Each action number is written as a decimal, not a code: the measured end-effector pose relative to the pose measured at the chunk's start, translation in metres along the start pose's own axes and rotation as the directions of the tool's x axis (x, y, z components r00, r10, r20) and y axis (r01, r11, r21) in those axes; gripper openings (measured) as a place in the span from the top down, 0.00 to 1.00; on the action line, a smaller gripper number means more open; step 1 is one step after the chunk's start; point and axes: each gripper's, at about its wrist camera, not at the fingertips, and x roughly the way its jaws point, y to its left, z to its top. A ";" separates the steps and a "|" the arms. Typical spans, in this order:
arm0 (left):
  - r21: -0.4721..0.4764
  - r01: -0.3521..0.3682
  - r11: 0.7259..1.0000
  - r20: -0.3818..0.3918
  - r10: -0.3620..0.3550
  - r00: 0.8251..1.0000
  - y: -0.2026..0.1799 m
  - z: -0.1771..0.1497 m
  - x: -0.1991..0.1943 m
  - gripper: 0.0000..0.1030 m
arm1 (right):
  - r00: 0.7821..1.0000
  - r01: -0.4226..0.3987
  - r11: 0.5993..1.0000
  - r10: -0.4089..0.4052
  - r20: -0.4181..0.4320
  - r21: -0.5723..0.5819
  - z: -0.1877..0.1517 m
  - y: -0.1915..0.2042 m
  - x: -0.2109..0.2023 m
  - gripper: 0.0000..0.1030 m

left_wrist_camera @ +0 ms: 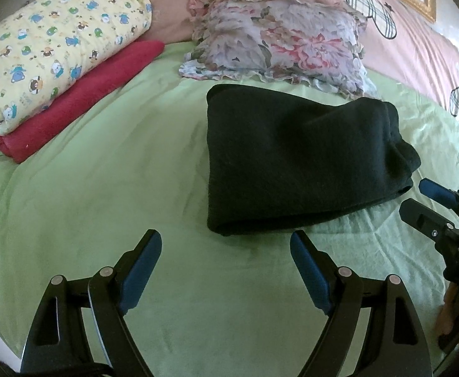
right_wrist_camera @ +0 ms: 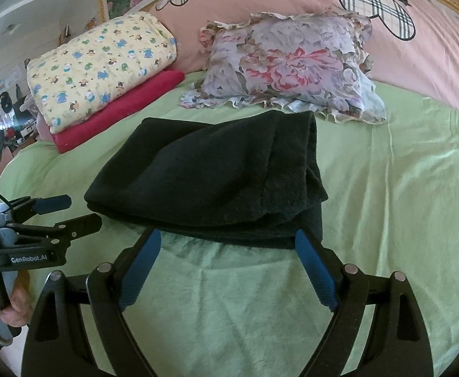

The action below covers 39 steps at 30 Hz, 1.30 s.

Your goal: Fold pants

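Note:
The dark green pants (left_wrist_camera: 295,160) lie folded into a compact stack on the green bed sheet (left_wrist_camera: 104,188); they also show in the right wrist view (right_wrist_camera: 217,176). My left gripper (left_wrist_camera: 226,240) is open and empty, just in front of the stack's near left corner, not touching it. My right gripper (right_wrist_camera: 228,238) is open and empty, its fingertips at the stack's near edge. The right gripper also shows in the left wrist view (left_wrist_camera: 418,198) beside the stack's right end, and the left gripper shows in the right wrist view (right_wrist_camera: 72,210).
A floral pillow (left_wrist_camera: 276,37) lies just behind the pants. A yellow patterned quilt (left_wrist_camera: 56,40) sits on a red blanket (left_wrist_camera: 82,100) at the back left. A pink headboard cover (left_wrist_camera: 411,47) runs along the back. Bare sheet (right_wrist_camera: 402,204) lies to the right.

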 end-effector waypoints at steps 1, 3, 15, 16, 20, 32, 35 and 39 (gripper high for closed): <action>0.000 0.000 1.000 0.000 0.000 1.000 0.000 0.000 0.000 0.18 | 1.000 0.001 1.000 -0.001 -0.001 0.002 0.000 0.000 0.000 0.15; -0.001 -0.001 1.000 0.002 0.001 1.000 0.000 0.000 0.000 0.18 | 1.000 0.003 1.000 -0.003 -0.004 0.005 0.000 -0.001 0.001 0.15; 0.006 0.002 1.000 -0.002 -0.002 1.000 -0.003 0.000 0.002 0.18 | 1.000 0.002 1.000 -0.002 -0.006 0.008 0.001 -0.002 0.004 0.15; 0.007 0.000 1.000 -0.003 0.000 1.000 -0.003 0.000 0.003 0.18 | 1.000 0.004 1.000 -0.004 -0.007 0.008 0.001 -0.002 0.004 0.15; 0.008 -0.002 1.000 -0.002 0.002 1.000 -0.004 0.000 0.002 0.18 | 1.000 0.006 1.000 -0.006 -0.008 0.008 0.001 -0.002 0.004 0.14; 0.012 -0.013 1.000 -0.004 0.013 1.000 -0.005 0.000 0.003 0.17 | 1.000 0.004 1.000 -0.004 -0.004 0.011 0.000 -0.002 0.005 0.14; 0.013 -0.014 1.000 -0.008 0.014 1.000 -0.006 0.001 0.004 0.17 | 1.000 0.005 1.000 -0.005 -0.006 0.011 0.001 -0.003 0.006 0.14; 0.014 -0.016 1.000 -0.007 0.016 1.000 -0.006 0.001 0.004 0.17 | 1.000 0.003 1.000 -0.003 -0.005 0.011 0.001 -0.003 0.006 0.14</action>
